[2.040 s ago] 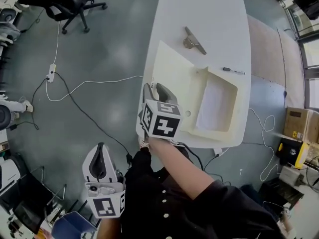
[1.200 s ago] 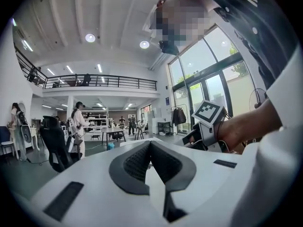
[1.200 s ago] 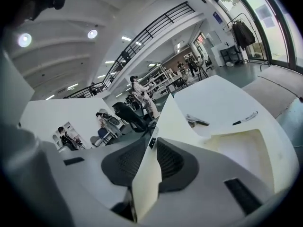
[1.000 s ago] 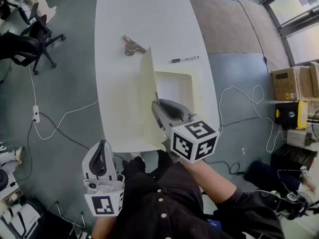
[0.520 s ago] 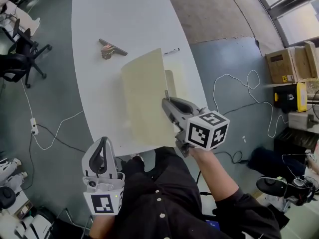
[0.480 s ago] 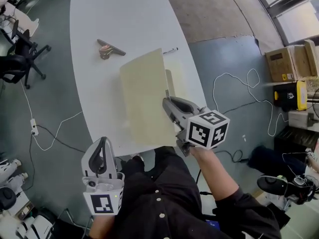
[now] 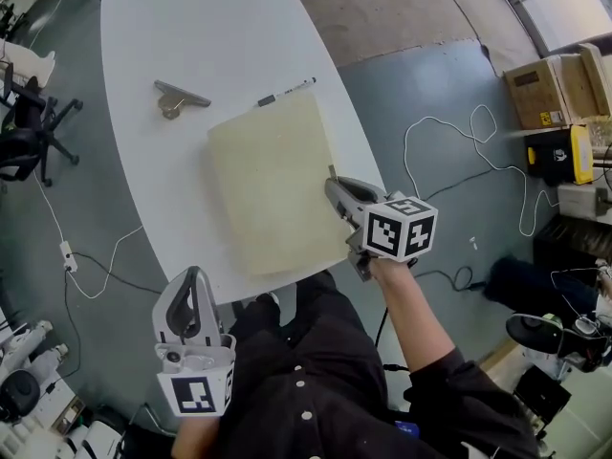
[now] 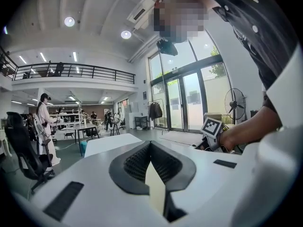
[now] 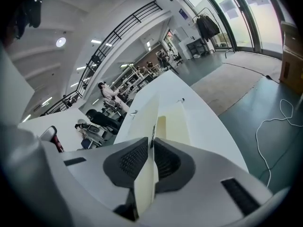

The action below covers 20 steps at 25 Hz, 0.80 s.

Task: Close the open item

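A flat cream box lies on the white table. Its lid is almost down over the base, with a narrow gap still showing in the right gripper view. My right gripper is shut on the lid's free edge at the box's right side, and the edge runs between its jaws. My left gripper hangs off the table's near edge at the lower left, shut with nothing in it.
A black marker pen lies just beyond the box. A metal tool sits to the far left of it. Office chairs stand left of the table. Cables and cardboard boxes are on the floor at right.
The lid has swung from standing upright down over the base, going right and down. My right gripper went with it, still gripping the edge. My left gripper stayed low at the left.
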Each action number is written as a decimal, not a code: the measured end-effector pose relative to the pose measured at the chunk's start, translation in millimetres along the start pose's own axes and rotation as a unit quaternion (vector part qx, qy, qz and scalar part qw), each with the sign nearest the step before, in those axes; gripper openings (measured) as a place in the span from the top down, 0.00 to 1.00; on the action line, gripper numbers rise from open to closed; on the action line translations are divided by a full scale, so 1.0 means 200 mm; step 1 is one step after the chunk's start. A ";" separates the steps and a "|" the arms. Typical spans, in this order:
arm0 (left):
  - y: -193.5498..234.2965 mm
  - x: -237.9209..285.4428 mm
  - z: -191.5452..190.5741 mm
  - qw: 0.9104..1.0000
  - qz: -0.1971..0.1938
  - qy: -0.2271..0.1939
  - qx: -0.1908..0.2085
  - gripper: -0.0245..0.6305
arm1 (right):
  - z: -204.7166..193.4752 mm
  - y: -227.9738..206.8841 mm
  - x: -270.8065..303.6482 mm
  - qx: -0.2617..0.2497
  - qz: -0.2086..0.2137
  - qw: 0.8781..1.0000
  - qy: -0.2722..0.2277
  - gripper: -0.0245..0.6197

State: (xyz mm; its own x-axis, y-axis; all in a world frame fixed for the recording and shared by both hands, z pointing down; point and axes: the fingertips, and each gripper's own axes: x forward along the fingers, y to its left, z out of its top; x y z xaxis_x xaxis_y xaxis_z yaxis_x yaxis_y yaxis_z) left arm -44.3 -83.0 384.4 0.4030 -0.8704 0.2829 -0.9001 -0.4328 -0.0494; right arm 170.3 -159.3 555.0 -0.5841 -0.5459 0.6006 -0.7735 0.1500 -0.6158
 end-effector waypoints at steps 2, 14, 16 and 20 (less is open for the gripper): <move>0.00 -0.01 -0.01 1.000 -0.004 0.004 0.001 0.94 | -0.04 -0.04 0.01 0.003 -0.009 1.000 0.006 0.87; -0.01 0.04 -0.09 0.999 -0.012 0.035 0.005 0.94 | -0.14 -0.23 0.11 -0.084 -0.116 0.989 0.030 0.83; -0.01 0.06 -0.08 0.999 -0.016 0.028 0.017 0.94 | -0.14 -0.24 0.11 -0.103 -0.136 0.985 0.029 0.82; -0.01 0.08 -0.10 0.999 -0.022 0.027 0.023 0.94 | -0.15 -0.23 0.12 -0.138 -0.168 0.976 0.025 0.82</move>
State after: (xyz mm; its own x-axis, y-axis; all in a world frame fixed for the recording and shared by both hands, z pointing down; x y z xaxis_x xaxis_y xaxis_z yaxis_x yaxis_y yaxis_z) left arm -40.1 -91.7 407.5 0.4308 -0.8371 0.3371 -0.8729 -0.4813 -0.0796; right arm 184.2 -154.7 613.3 -0.2915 -0.5621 0.7740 -0.9563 0.1894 -0.2225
